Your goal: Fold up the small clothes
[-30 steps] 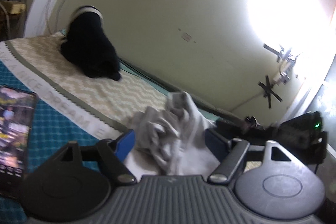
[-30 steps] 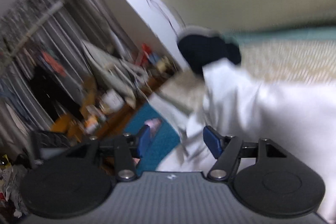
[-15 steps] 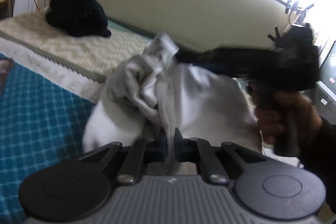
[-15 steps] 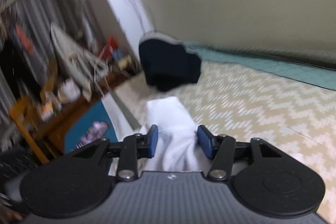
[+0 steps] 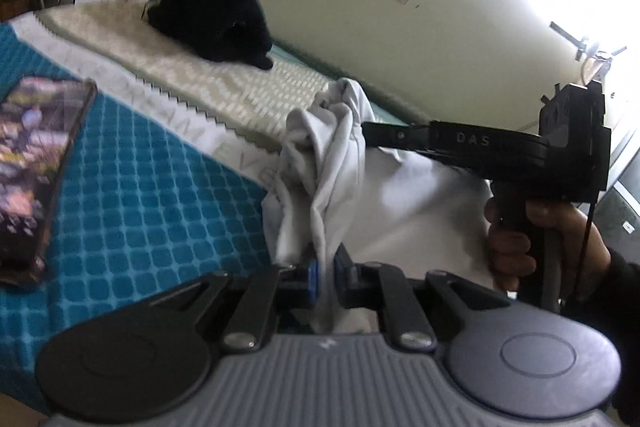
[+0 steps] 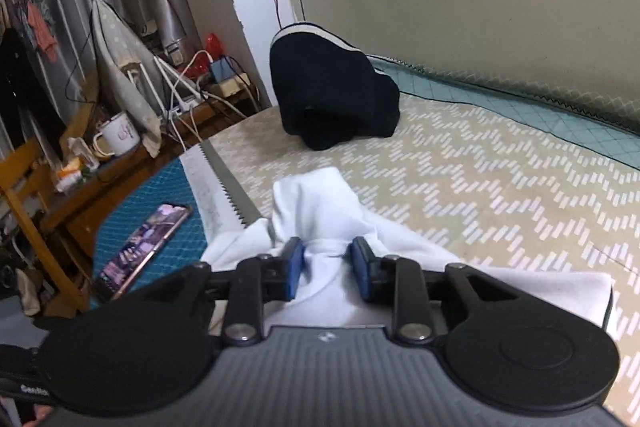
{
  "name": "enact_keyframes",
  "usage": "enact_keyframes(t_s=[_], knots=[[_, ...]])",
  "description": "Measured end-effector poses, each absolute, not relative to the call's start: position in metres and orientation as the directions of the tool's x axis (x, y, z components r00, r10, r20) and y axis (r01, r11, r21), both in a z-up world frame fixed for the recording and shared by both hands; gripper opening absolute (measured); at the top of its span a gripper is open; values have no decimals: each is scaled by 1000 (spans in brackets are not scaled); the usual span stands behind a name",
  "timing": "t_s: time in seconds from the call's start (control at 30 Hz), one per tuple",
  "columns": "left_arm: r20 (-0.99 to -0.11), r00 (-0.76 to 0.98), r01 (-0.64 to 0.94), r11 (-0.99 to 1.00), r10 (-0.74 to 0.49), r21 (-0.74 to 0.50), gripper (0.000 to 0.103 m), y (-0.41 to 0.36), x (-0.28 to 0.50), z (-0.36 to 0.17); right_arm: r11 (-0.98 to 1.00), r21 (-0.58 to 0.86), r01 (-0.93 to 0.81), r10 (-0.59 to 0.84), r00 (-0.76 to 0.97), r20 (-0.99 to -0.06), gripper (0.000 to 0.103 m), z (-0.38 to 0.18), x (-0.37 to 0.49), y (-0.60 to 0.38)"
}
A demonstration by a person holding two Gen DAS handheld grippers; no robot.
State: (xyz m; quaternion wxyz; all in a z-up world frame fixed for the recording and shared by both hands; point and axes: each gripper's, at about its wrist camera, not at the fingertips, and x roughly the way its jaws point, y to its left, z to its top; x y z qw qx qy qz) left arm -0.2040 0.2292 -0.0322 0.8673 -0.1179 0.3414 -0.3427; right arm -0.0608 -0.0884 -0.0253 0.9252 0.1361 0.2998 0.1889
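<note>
A white garment (image 5: pixel 400 195) lies crumpled on the bed, with a bunched fold rising from it. My left gripper (image 5: pixel 326 267) is shut on a hanging strip of that fold near its lower end. In the left wrist view my right gripper (image 5: pixel 364 133) reaches in from the right, its fingertips buried in the top of the bunch. In the right wrist view the right gripper (image 6: pixel 328 263) has its jaws closing on a gathered neck of the white garment (image 6: pixel 308 195), and the blue pads (image 6: pixel 294 267) press against the cloth.
A black garment (image 6: pixel 332 99) is heaped at the bed's far end by the wall. A phone (image 6: pixel 144 243) lies on the teal cover (image 5: pixel 160 195). A beige chevron blanket (image 6: pixel 480 187) spreads to the right. A cluttered side table with a mug (image 6: pixel 118 137) stands left. A hand (image 5: pixel 508 243) holds the right gripper.
My left gripper went from wide open to shut on the white cloth. The right gripper's jaws narrowed around the cloth, and it came into the left wrist view.
</note>
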Motion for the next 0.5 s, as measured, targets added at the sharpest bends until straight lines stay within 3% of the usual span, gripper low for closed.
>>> enact_keyframes(t_s=[0.1,0.13,0.23,0.3,0.37,0.43,0.5], knots=[[-468,586,537,750,-661,-388,16,238,-214,-13,887,369,-279,434,777,-455,48,-6,-77,-99],[-451,597,542,748,-663,-383,18,239,-215,-8,888,362,-285,428,800,-420,50,4,-85,-104],[-419,607,564,738,-675,-370,21,230,-211,7,876,366,-315,444,823,-355,47,30,-91,-109],[-420,611,582,740,-671,-337,21,215,-206,11,871,353,-340,462,813,-356,38,39,-84,-101],[-428,616,591,747,-661,-304,23,196,-199,12,871,330,-362,474,797,-375,36,39,-73,-90],[-447,627,576,767,-637,-284,39,180,-190,7,871,322,-372,482,775,-408,31,32,-57,-78],[-463,659,548,800,-593,-245,48,170,-183,4,875,323,-362,478,757,-446,31,22,-40,-72]])
